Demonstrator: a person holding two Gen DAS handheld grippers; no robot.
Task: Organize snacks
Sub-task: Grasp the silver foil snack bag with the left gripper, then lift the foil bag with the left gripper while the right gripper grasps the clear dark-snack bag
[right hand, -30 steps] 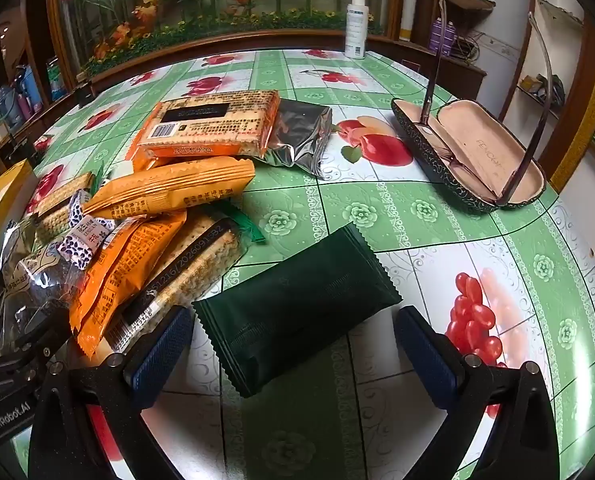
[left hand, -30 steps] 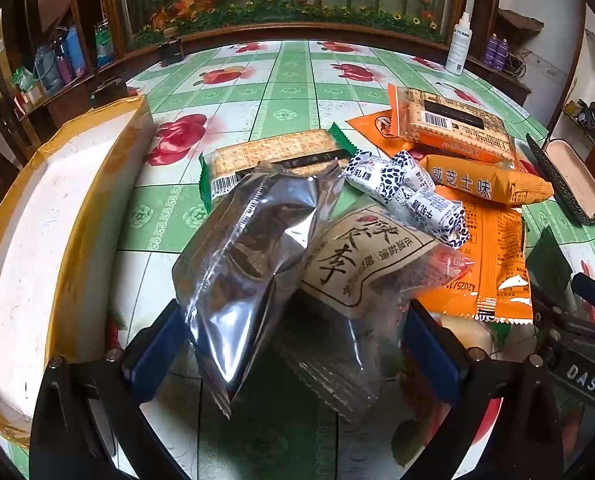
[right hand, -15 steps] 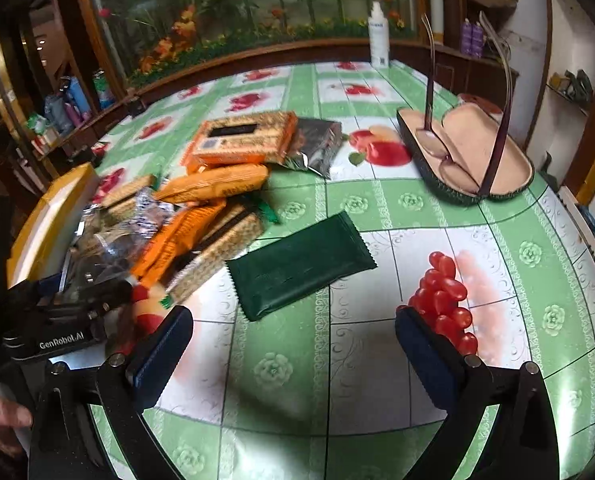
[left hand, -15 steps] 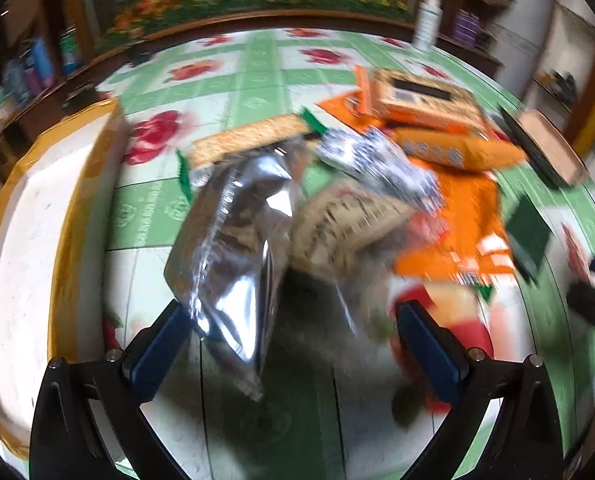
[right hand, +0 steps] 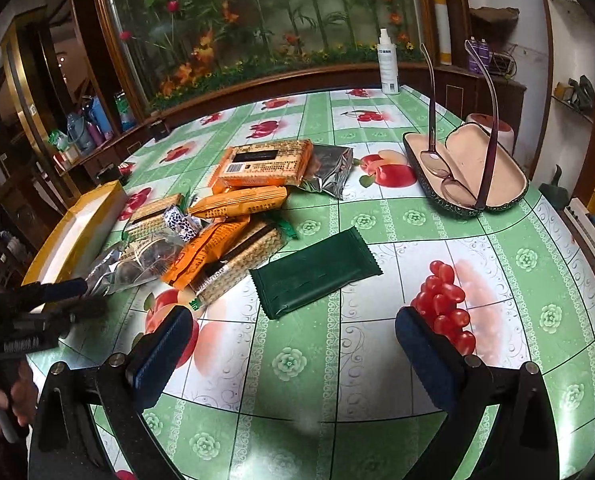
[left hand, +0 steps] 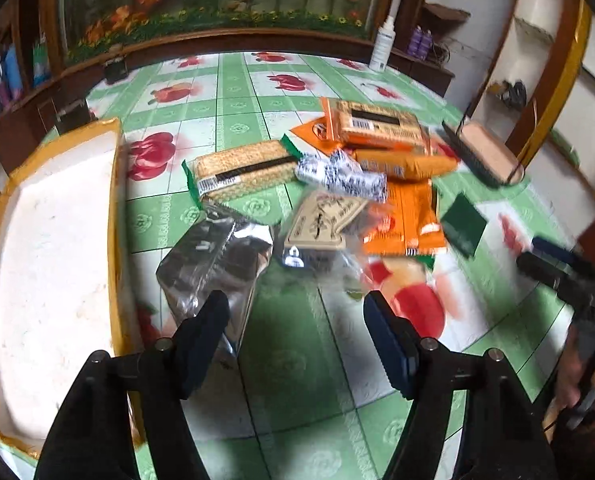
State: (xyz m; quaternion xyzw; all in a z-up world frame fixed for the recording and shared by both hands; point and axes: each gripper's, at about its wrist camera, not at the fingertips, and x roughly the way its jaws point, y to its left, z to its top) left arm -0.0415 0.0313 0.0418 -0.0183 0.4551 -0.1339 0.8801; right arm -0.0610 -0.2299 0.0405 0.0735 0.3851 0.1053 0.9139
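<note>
A heap of snack packets lies on the green fruit-print tablecloth. A silver foil packet point(left hand: 213, 256) lies just ahead of my left gripper point(left hand: 297, 320), which is open and empty, its left finger over the packet's near end. A clear packet with a beige label point(left hand: 321, 228), a cracker pack point(left hand: 241, 172), orange packets point(left hand: 405, 224) and an orange cracker box point(left hand: 377, 128) lie behind. A yellow-rimmed white box point(left hand: 45, 248) stands to the left. My right gripper point(right hand: 293, 344) is open and empty, held back from a dark green packet point(right hand: 317, 272).
An open glasses case point(right hand: 465, 172) with spectacles stands at the right. A white spray bottle point(right hand: 389, 64) stands at the far table edge. A second silver packet point(right hand: 329, 172) lies behind the orange box. Cabinets and shelves surround the table.
Both grippers have pulled back and up from the heap. The left jaws have narrowed but stay open, and the silver packet now lies flatter on the table.
</note>
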